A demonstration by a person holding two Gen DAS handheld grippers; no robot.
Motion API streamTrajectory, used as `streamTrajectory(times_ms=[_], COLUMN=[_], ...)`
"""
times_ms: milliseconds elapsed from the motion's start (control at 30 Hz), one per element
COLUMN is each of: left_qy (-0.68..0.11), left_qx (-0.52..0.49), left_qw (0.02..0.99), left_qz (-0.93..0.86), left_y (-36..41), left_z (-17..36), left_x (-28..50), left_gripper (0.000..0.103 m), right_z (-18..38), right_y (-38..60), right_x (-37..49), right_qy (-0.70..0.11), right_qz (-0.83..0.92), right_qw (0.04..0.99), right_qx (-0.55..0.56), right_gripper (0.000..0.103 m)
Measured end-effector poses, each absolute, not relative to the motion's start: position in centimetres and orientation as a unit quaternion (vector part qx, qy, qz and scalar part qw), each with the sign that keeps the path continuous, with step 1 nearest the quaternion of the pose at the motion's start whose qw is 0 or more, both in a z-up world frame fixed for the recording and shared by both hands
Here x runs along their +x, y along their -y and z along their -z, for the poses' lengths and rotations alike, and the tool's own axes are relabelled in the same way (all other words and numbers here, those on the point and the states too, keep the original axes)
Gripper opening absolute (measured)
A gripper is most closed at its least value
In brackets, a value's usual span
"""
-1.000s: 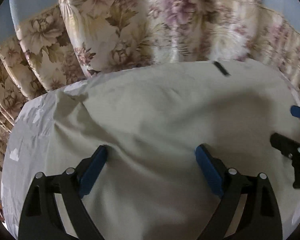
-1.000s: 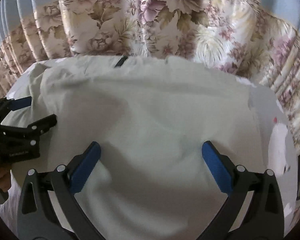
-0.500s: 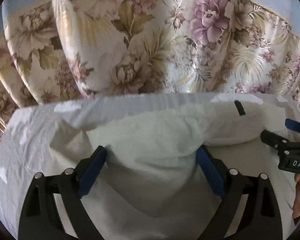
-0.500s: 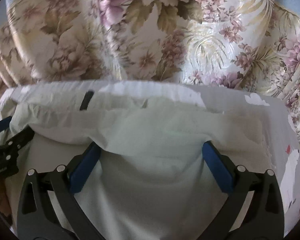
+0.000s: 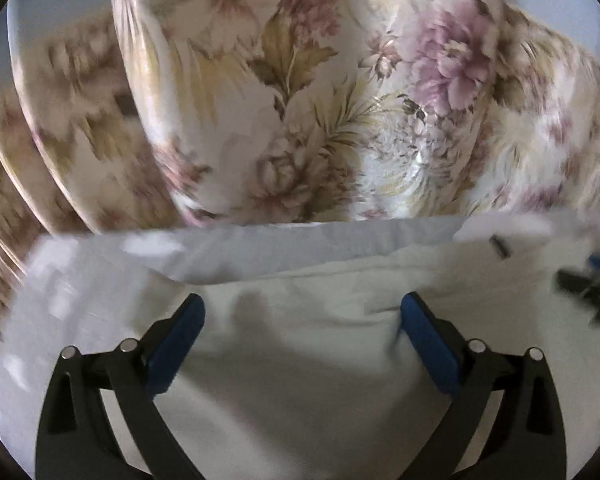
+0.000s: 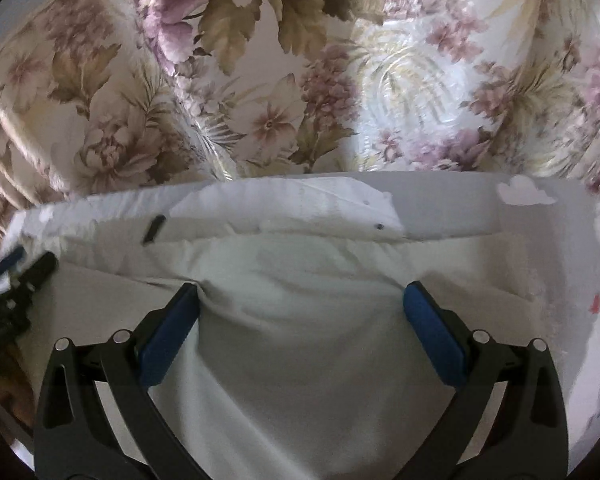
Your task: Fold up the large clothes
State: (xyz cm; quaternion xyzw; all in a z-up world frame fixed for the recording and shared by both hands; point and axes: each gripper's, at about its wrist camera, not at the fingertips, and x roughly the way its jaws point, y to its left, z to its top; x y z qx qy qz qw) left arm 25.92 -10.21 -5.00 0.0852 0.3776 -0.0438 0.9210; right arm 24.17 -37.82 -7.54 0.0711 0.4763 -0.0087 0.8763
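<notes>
A large pale garment (image 5: pixel 300 368) lies on the covered table, its far part bunched into a ridge near the table's back edge. My left gripper (image 5: pixel 303 300) rests over it, its jaws wide and opening, with fabric lying between the fingers and a crease against the right pad (image 5: pixel 428 344). In the right wrist view the same garment (image 6: pixel 300 344) lies between the wide-apart fingers of my right gripper (image 6: pixel 301 289), creased at the left pad (image 6: pixel 168 340). A small black tag (image 6: pixel 153 228) sits on the garment's far edge. Each gripper shows at the edge of the other's view.
A grey-white table cover (image 6: pixel 480 208) with pale shapes printed on it shows beyond the garment. A floral curtain (image 5: pixel 300 100) hangs close behind the table's back edge. The other gripper (image 5: pixel 588 284) is blurred at the right.
Both grippers have moved forward toward the curtain, which now fills the upper view. The garment's far part has bunched up near the back edge. The left jaws stand slightly wider.
</notes>
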Motion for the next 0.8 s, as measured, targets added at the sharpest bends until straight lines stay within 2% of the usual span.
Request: streamTrajectory(times_ms=[100,233,333,433,533,667,800], left_qy=[-0.367,-0.396,-0.389,-0.348,-0.323,-0.297,-0.299], left_qx=[0.129,0.020,0.013,0.042,0.017,0.021,0.014], left_qw=[0.921,0.918,0.921,0.936,0.946,0.953,0.952], left_qz=[0.010,-0.020,-0.018,-0.002,0.023,0.045,0.066], left_y=[8.4,2.1,1.1,1.9,2.2,3.5,4.2], left_z=[6.1,6.9,6.2,4.1,1.7,-0.3,-0.1], left_x=[24.1,23.1,21.9,18.9,14.8,8.6,4.2], left_gripper=[0.102,0.101,0.101,0.101,0.101,0.101,0.101], right_z=[7.4,8.5,7.2,4.6,3.1,4.3,4.7], right_y=[40.7,46.3,48.6,48.3,46.8,43.7,40.3], right_x=[21.7,18.9,16.4,13.5,10.2,4.6,-0.1], right_qy=[-0.462,-0.453,-0.431,-0.403,-0.407,-0.424,-0.419], right_qz=[0.026,0.068,0.099,0.083,0.065,-0.007,-0.030], right_qw=[0.883,0.875,0.877,0.893,0.898,0.891,0.903], right_qx=[0.083,0.154,0.186,0.180,0.155,0.160,0.095], right_gripper=[0.100,0.100,0.100,0.100,0.100,0.100,0.100])
